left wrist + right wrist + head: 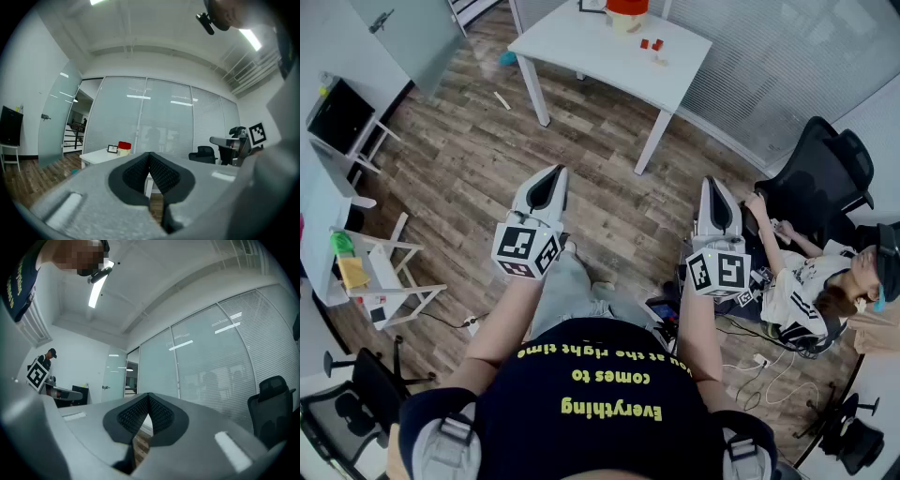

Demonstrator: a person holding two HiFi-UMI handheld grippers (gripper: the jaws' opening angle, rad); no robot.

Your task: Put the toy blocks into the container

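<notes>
A white table [581, 47] stands far ahead on the wood floor. On it are a red-lidded container [627, 11], two small red blocks [652, 43] and a tan block [660, 61]. My left gripper [554, 174] and right gripper [712, 185] are held level side by side, well short of the table, both shut with nothing between the jaws. In the left gripper view the shut left gripper [149, 155] points toward the distant table [98, 155] and container [124, 146]. In the right gripper view the right gripper [149, 396] shows its pads meeting, with none of the blocks in sight.
A seated person [811, 281] and a black office chair [825, 169] are close on the right, with cables [759, 361] on the floor. A white folding rack [389, 277] stands at the left. A glass wall with blinds [154, 117] runs behind the table.
</notes>
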